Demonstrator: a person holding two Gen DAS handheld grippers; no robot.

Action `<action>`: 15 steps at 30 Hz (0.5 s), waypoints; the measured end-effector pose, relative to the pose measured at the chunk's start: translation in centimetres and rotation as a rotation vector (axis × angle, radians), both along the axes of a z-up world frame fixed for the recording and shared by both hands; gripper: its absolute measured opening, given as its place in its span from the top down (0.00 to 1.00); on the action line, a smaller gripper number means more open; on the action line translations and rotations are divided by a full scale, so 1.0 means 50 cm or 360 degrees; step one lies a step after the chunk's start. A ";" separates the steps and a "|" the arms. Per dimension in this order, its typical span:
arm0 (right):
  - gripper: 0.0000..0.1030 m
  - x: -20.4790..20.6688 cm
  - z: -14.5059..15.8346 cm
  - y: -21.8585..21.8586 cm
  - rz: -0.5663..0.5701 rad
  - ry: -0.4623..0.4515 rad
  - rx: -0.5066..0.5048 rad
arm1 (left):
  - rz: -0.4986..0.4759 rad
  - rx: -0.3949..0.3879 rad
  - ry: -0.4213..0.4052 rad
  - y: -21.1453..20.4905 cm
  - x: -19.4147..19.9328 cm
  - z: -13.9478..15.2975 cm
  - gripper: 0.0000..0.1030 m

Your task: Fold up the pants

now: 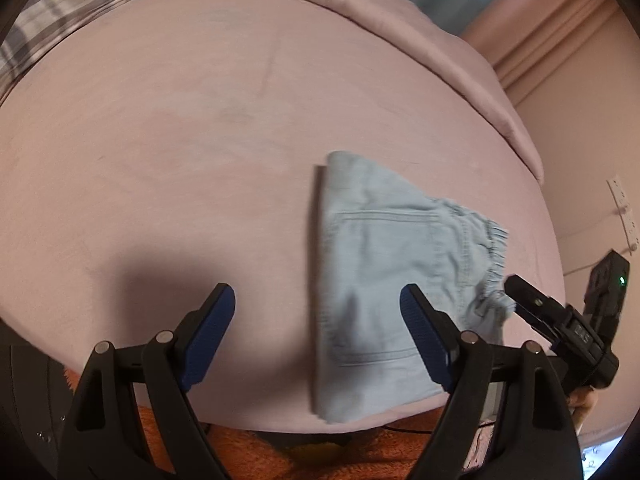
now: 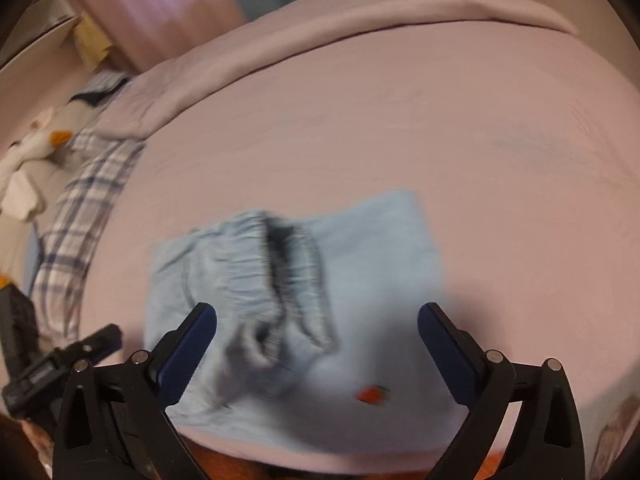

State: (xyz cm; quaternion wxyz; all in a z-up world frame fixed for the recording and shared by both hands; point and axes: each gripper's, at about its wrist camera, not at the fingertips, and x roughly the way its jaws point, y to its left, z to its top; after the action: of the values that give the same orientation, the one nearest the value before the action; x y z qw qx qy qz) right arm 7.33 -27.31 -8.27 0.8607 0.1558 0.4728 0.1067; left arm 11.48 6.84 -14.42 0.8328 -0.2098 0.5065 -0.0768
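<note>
Light blue denim pants [image 1: 384,280] lie folded into a compact bundle on the pink bed sheet [image 1: 180,140] near the front edge. A back pocket faces up and the gathered waistband points right. In the right wrist view the pants [image 2: 360,280] show the bunched elastic waistband and a small red patch [image 2: 372,394]. My left gripper [image 1: 318,304] is open and empty above the pants' left edge. My right gripper [image 2: 318,320] is open and empty just above the waistband; it also shows in the left wrist view [image 1: 560,312] beside the waistband.
A plaid blanket [image 2: 80,208] and a white stuffed toy [image 2: 36,148] lie at the bed's left side. A rolled pink duvet [image 1: 400,28] runs along the far edge. An orange rug [image 1: 248,456] lies below the bed's front edge. A wall stands to the right.
</note>
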 end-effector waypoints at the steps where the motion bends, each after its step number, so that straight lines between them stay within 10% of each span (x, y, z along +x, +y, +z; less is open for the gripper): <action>1: 0.03 0.015 -0.012 0.016 0.0043 0.0028 0.0010 | 0.0008 -0.0001 0.0005 0.008 -0.002 -0.001 0.19; 8: 0.05 0.064 -0.075 0.072 0.0118 0.0109 0.0026 | 0.0051 0.0027 0.0025 0.028 0.005 0.005 0.25; 15: 0.67 0.045 -0.051 0.086 0.0241 -0.0029 0.0042 | 0.0003 -0.0022 -0.0003 0.007 0.027 0.020 0.34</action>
State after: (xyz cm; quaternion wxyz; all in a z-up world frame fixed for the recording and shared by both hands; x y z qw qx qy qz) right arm 9.58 -22.99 -10.80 0.8524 0.1299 0.4738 0.1791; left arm 12.83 7.21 -13.41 0.8318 -0.2161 0.5050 -0.0796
